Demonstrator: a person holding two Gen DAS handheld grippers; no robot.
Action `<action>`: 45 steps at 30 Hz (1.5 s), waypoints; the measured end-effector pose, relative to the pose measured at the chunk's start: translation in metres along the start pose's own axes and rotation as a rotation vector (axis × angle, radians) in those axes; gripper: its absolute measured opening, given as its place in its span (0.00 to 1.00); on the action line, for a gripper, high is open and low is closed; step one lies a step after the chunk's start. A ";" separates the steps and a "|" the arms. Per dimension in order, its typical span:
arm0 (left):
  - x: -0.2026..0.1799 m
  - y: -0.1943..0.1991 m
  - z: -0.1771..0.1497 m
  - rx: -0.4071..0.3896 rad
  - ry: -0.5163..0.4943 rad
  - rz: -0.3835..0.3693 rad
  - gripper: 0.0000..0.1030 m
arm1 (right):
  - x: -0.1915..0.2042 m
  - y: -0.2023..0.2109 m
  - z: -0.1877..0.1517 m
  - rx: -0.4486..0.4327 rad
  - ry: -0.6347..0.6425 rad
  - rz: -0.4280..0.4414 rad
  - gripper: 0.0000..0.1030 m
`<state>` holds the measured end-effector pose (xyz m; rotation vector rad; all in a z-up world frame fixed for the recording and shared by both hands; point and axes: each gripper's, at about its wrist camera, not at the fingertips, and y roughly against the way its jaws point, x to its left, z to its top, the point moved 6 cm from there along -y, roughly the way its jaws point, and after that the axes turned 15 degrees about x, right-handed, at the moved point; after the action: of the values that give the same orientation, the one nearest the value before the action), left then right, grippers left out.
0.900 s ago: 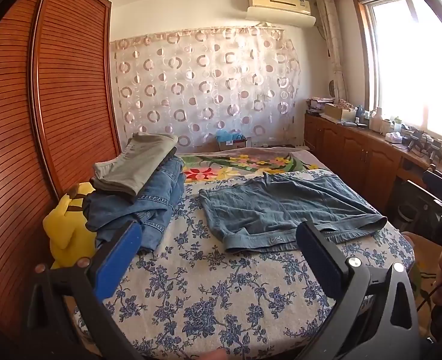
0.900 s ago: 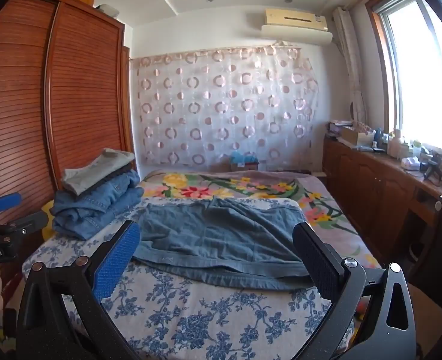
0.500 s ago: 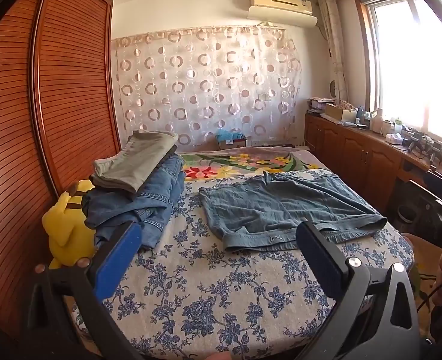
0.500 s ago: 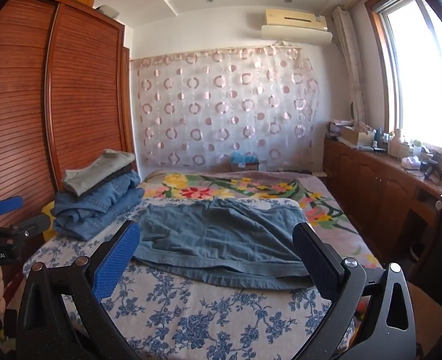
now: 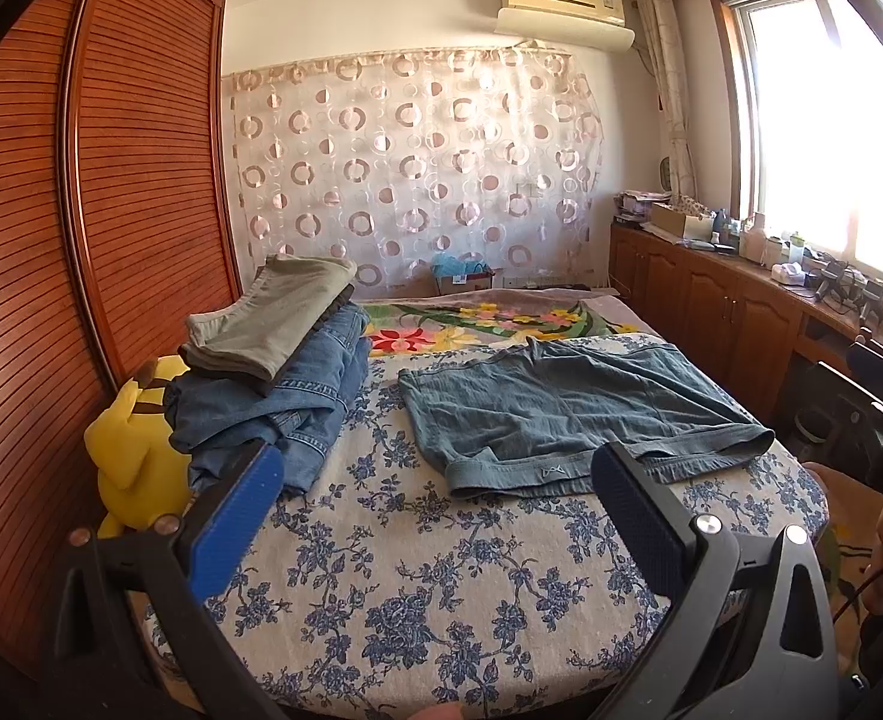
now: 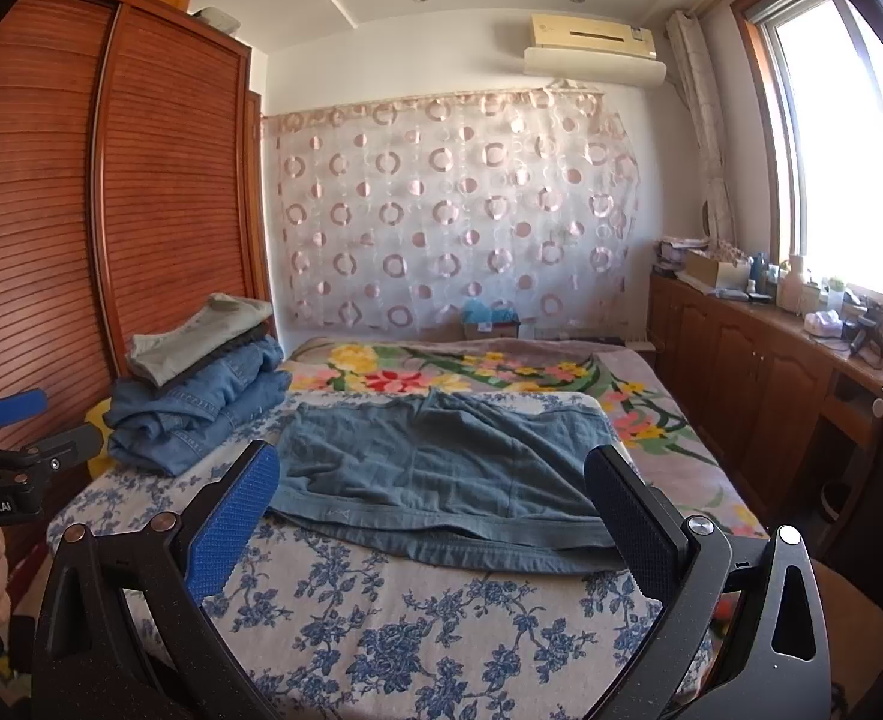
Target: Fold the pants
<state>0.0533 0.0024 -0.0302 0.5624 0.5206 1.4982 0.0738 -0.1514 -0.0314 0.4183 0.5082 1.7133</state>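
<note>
Blue pants (image 5: 567,414) spread flat on the bed (image 5: 417,588), ahead of both claws, waistband nearest. Nothing shifted over the last second: same lie, same creases, no fold begun. Left claw (image 5: 435,516) and right claw (image 6: 432,516) still wide apart, empty, hovering short of the waistband. Left of the left claw, folded clothes (image 5: 273,372) stacked. Probably approach next.

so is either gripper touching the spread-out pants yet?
Apart. Both wrist views show open jaws hovering over bare bedsheet, short of the pants: left gripper, right gripper.
</note>
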 end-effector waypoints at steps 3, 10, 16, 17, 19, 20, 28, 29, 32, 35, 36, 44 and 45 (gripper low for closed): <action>0.000 0.001 0.000 -0.001 0.000 0.000 1.00 | 0.002 -0.002 -0.002 -0.001 0.000 0.000 1.00; -0.002 0.001 0.001 0.001 0.001 0.001 1.00 | 0.002 -0.001 -0.002 -0.002 0.001 0.000 1.00; -0.002 0.001 0.001 0.001 0.000 0.002 1.00 | 0.002 -0.001 -0.002 -0.003 0.001 0.001 1.00; -0.002 0.001 0.001 0.001 0.000 0.003 1.00 | 0.003 0.000 -0.003 -0.003 0.002 0.001 1.00; -0.002 0.001 0.001 0.001 0.001 0.002 1.00 | 0.002 -0.003 -0.001 -0.003 0.001 0.001 1.00; -0.002 0.001 0.001 0.001 0.002 0.002 1.00 | 0.002 -0.003 -0.001 -0.003 0.001 0.002 1.00; -0.006 0.001 0.001 0.001 -0.004 0.001 1.00 | 0.002 -0.003 -0.001 -0.004 0.002 0.001 1.00; -0.005 0.001 0.002 0.001 -0.004 0.001 1.00 | 0.003 -0.003 -0.002 -0.004 0.002 0.001 1.00; -0.005 0.001 0.002 0.001 -0.003 0.001 1.00 | 0.002 -0.003 -0.002 -0.004 0.002 0.001 1.00; -0.005 0.001 0.001 0.000 -0.003 0.001 1.00 | 0.002 -0.003 -0.002 -0.005 0.001 0.000 1.00; -0.005 0.001 0.001 0.001 -0.002 0.001 1.00 | 0.002 -0.003 -0.002 -0.004 0.001 0.000 1.00; -0.005 0.001 0.001 0.000 -0.003 0.000 1.00 | 0.002 -0.003 -0.002 -0.004 0.002 0.001 1.00; -0.005 0.001 0.001 0.001 -0.003 0.001 1.00 | 0.002 -0.003 -0.002 -0.004 0.002 0.000 1.00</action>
<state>0.0531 -0.0028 -0.0285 0.5652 0.5188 1.4981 0.0748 -0.1491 -0.0345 0.4136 0.5063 1.7151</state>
